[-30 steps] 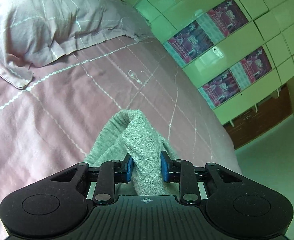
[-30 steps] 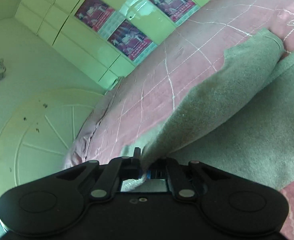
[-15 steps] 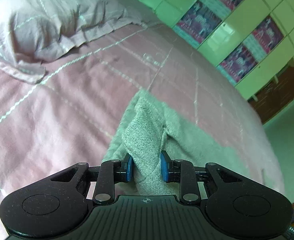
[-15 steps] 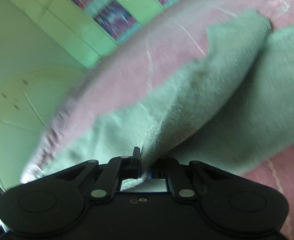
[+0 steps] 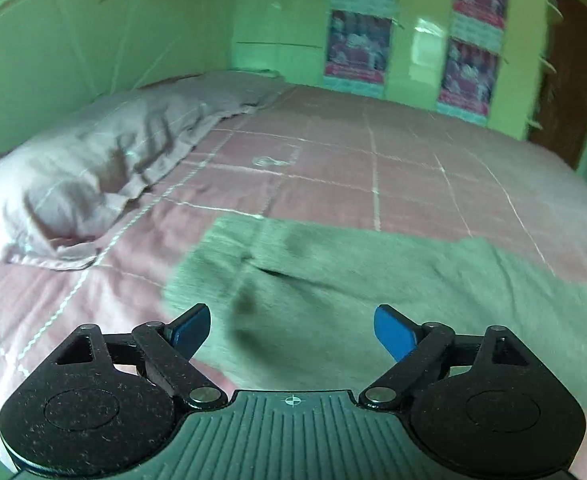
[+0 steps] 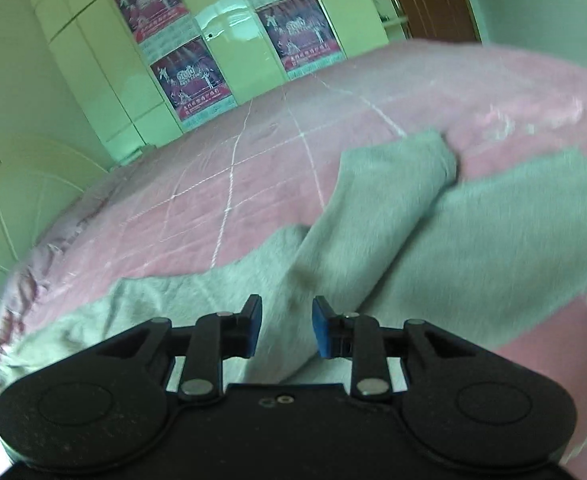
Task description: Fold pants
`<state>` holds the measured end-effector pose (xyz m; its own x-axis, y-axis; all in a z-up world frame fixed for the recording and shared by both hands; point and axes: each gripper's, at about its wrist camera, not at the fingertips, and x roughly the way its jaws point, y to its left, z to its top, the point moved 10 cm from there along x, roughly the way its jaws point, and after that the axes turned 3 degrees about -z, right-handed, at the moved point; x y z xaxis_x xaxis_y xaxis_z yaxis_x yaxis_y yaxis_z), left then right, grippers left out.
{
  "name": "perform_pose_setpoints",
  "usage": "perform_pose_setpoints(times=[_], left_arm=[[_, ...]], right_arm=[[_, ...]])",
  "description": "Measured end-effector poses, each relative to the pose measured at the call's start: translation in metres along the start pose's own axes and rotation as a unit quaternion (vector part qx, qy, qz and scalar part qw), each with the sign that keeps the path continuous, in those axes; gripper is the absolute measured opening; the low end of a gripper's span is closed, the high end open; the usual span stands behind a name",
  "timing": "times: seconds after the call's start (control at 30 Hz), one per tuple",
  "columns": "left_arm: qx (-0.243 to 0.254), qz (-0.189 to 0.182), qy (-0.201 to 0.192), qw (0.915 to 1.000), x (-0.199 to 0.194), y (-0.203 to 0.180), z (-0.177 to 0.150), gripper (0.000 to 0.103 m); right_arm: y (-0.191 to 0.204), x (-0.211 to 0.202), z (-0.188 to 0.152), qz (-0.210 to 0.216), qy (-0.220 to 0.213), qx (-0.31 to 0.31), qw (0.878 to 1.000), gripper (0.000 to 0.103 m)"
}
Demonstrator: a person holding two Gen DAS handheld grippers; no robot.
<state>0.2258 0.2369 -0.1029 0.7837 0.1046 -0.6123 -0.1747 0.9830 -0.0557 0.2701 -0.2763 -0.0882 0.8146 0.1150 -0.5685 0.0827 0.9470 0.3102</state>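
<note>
The step in hand read as the release at the end of a fold: the grey pants (image 5: pixel 333 280) lay on the pink quilted bed (image 5: pixel 373 152), spread across its near part, with one leg (image 6: pixel 377 208) doubled over and running up toward the far side in the right wrist view. The left tongs (image 5: pixel 291 334) stood wide apart above the cloth with nothing between them, their jaws having just been opening, so the fabric they carried a second before now lay flat below. The right tongs (image 6: pixel 286 326) had also just been opening and showed a narrow gap; a ridge of the pants sat between the blue pads (image 6: pixel 322 332), but whether it was still pinched I cannot tell, and it looked let go. The next move probably called for both tongs to draw clear, then take the free end of the leg and bring it over the rest. A pale pink pillow (image 5: pixel 77 176) lay at the head of the bed, and glossy wardrobe doors (image 6: pixel 221 44) bearing posters (image 6: pixel 191 80) closed the room behind.
</note>
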Motion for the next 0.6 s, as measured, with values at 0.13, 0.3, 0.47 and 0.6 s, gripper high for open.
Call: perform_pose_setpoints(times=[0.13,0.3,0.47,0.6], left_arm=[[0.092,0.022,0.033,0.9950,0.021,-0.061,-0.025,0.090],[0.075,0.037,0.041,0.9957,0.031,-0.062,-0.044,0.103],[0.062,0.017,0.040,0.9971,0.029,-0.063,-0.048,0.103],[0.061,0.021,0.035,0.9973,0.032,-0.068,-0.051,0.103]], right_arm=[[0.019,0.035,0.015,-0.044,0.015,-0.088,0.995,0.029],[0.019,0.071,0.001,-0.087,0.075,-0.190,0.975,0.000],[-0.041,0.013,-0.005,-0.095,0.037,-0.079,0.992,0.000],[-0.072,0.004,-0.038,-0.079,0.067,-0.029,0.994,0.004]])
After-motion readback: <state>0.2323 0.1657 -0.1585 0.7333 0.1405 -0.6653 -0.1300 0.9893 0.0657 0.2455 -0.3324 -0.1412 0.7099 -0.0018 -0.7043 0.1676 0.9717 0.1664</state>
